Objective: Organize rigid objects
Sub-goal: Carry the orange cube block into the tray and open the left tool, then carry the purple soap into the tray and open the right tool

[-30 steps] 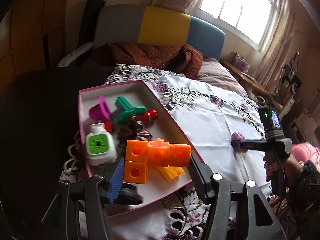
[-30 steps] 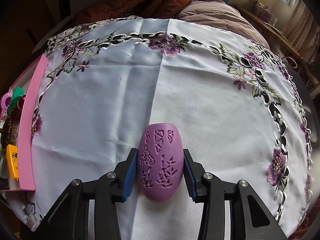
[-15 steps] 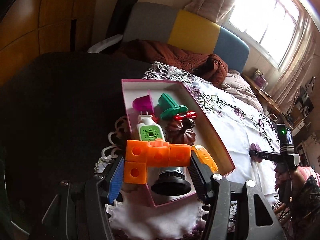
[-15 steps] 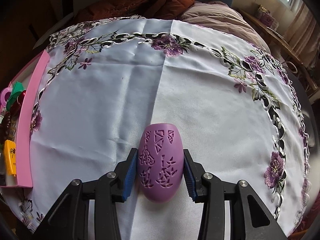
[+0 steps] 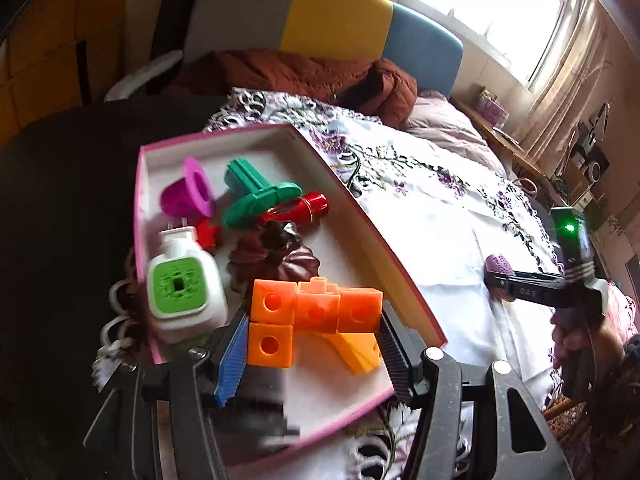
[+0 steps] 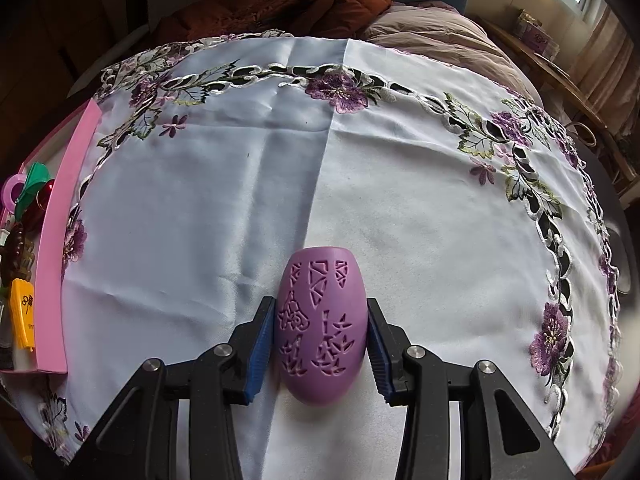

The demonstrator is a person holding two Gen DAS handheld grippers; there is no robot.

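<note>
My left gripper (image 5: 312, 332) is shut on an orange block cluster (image 5: 312, 312) and holds it above the near end of a pink box (image 5: 400, 292). The box holds a magenta cup (image 5: 188, 192), a green part (image 5: 256, 196), a red piece (image 5: 308, 206), a brown pumpkin shape (image 5: 276, 256), a white and green bottle (image 5: 184, 284) and a yellow piece (image 5: 360, 354). My right gripper (image 6: 320, 336) is shut on a purple carved egg-shaped shell (image 6: 320, 320) just over the white cloth; both also show in the left wrist view (image 5: 500, 270).
A white embroidered tablecloth (image 6: 240, 200) covers the round table. The pink box (image 6: 60, 240) lies at its left edge. A brown blanket (image 5: 300, 76) and a chair with a yellow and blue back (image 5: 336, 20) stand behind. A dark black object (image 5: 256, 404) lies blurred under my left gripper.
My left gripper with the orange blocks has swung back to the right over the box's near end. The right gripper holds still with the purple shell.
</note>
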